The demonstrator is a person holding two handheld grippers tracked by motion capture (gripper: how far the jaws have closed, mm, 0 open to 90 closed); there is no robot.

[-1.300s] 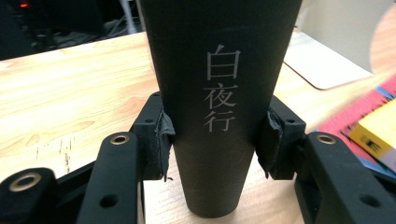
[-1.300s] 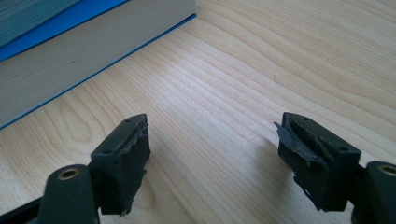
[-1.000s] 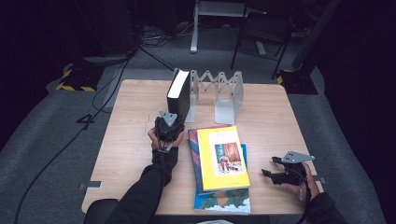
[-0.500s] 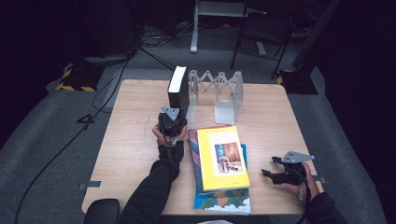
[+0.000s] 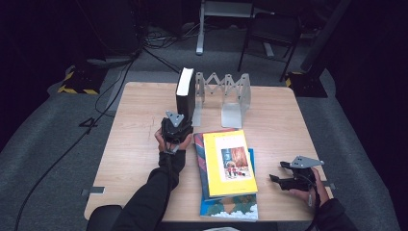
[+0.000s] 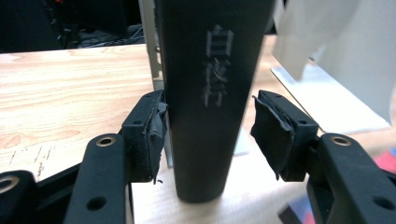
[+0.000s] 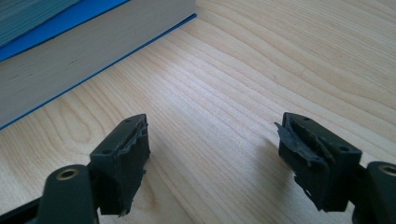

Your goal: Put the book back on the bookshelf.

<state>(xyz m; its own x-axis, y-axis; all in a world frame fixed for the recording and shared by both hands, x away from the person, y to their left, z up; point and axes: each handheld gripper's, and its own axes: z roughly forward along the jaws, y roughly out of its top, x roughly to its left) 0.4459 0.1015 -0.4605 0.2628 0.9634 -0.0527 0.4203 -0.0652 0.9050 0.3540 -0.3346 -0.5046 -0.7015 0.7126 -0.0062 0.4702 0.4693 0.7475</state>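
- Thick black hardback book (image 5: 185,94) w/ pale page edge stands upright at far-centre of the light wood table (image 5: 134,144), tucked against the left end of the grey metal accordion-style book rack (image 5: 226,94).
- Left gripper (image 5: 179,126) sits just in front of that book, on its near side, held by the person's left hand (image 5: 169,140) in a black sleeve.
- Left gripper view: book spine (image 6: 210,93) w/ faint pale characters stands between the two black jaws. Left pad (image 6: 152,135) is at the cover or just touching; right pad (image 6: 273,137) clearly apart, gap visible. Jaws have just been opening, so the book is let go, standing on its own.
- Right gripper (image 5: 281,178) rests near the table's right-front edge, well apart from the black book, in the person's right hand (image 5: 308,192).
- Right gripper view: jaws spread wide over bare wood, nothing between them; pads (image 7: 126,154) frayed.
- Stack of flat books beside it, centre-front: yellow-covered book (image 5: 228,161) on top, a red-edged one under it, a blue illustrated one (image 5: 231,208) at the bottom. Blue cover & pale page block (image 7: 70,51) show top left in the right gripper view.
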